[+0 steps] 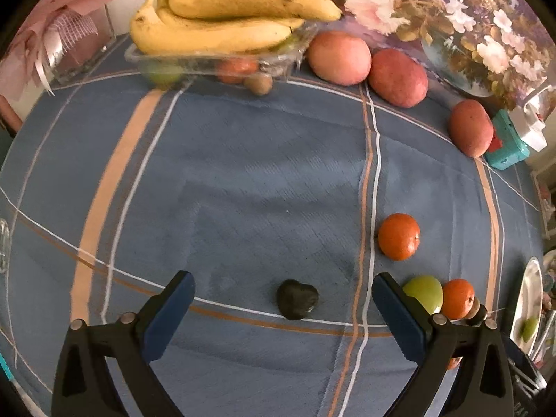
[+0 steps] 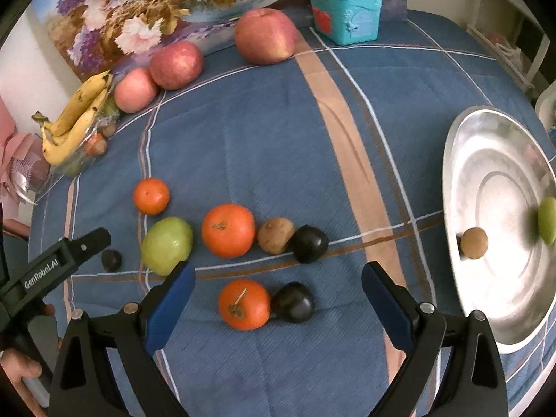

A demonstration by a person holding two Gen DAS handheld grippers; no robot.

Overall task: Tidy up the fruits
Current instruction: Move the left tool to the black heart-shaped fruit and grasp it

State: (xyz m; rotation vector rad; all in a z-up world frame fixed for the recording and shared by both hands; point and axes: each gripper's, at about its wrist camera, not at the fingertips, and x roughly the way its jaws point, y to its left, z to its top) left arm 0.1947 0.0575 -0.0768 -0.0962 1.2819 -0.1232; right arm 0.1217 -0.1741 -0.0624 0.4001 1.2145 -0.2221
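My left gripper (image 1: pixel 283 304) is open, its fingers either side of a small dark heart-shaped fruit (image 1: pixel 297 299) on the blue cloth; the fruit also shows in the right wrist view (image 2: pixel 111 260). My right gripper (image 2: pixel 278 290) is open above an orange fruit (image 2: pixel 244 304) and a dark plum (image 2: pixel 293 302). Beyond them lie a green fruit (image 2: pixel 166 245), an orange (image 2: pixel 228 230), a brown kiwi (image 2: pixel 275 235), another dark plum (image 2: pixel 309 244) and a small orange (image 2: pixel 151 196). A silver plate (image 2: pixel 486 160) at the right holds a brown fruit (image 2: pixel 473 243) and a green one (image 2: pixel 547 220).
A clear tray (image 1: pixel 163 60) with bananas (image 1: pixel 222 17) stands at the back. Three red apples (image 2: pixel 266 36) lie along a flower picture (image 2: pixel 149 10). A teal box (image 2: pixel 345 14) stands at the back right. The left gripper's body (image 2: pixel 52 271) shows at the left.
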